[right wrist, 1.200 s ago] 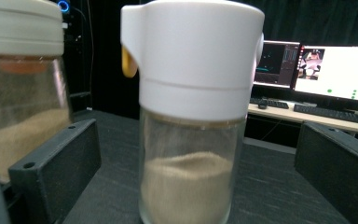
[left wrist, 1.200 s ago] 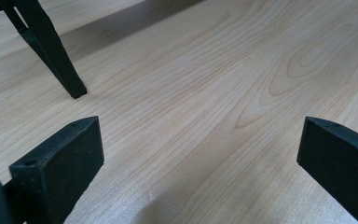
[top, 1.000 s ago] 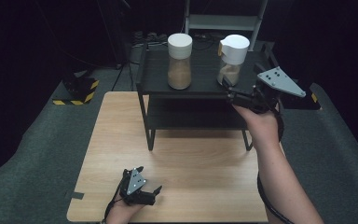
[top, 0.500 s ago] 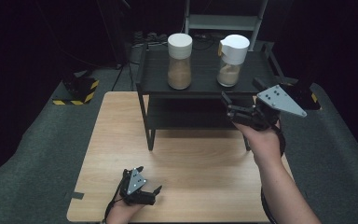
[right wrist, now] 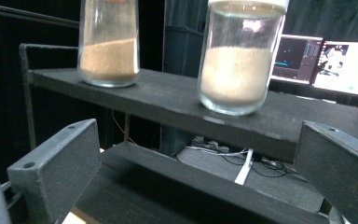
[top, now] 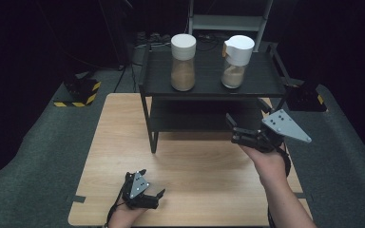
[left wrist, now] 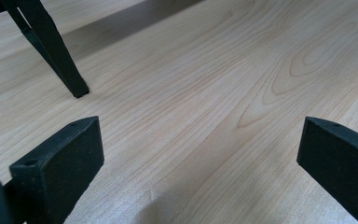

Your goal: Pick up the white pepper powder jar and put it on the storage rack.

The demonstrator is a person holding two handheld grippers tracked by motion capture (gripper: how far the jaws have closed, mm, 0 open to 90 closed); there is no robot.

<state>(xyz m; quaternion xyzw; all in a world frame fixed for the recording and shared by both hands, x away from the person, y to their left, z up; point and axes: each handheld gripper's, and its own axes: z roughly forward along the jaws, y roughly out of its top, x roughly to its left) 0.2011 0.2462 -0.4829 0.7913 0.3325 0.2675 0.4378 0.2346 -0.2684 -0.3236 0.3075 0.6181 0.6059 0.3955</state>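
Withdrawn from the right jar (top: 236,61) since the earlier frame, right gripper (top: 235,132) spread and empty below the shelf (top: 209,90); both jars standing upright on top, placement apparently done; left gripper (top: 153,191) spread, idle on the table (top: 199,166).

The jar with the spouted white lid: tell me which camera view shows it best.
The high view. There the jar with the spouted white lid stands whole on the rack's top shelf, lid and sandy fill both visible. The right gripper view shows a jar up close, its lid cut off. The left gripper view faces the wooden tabletop.
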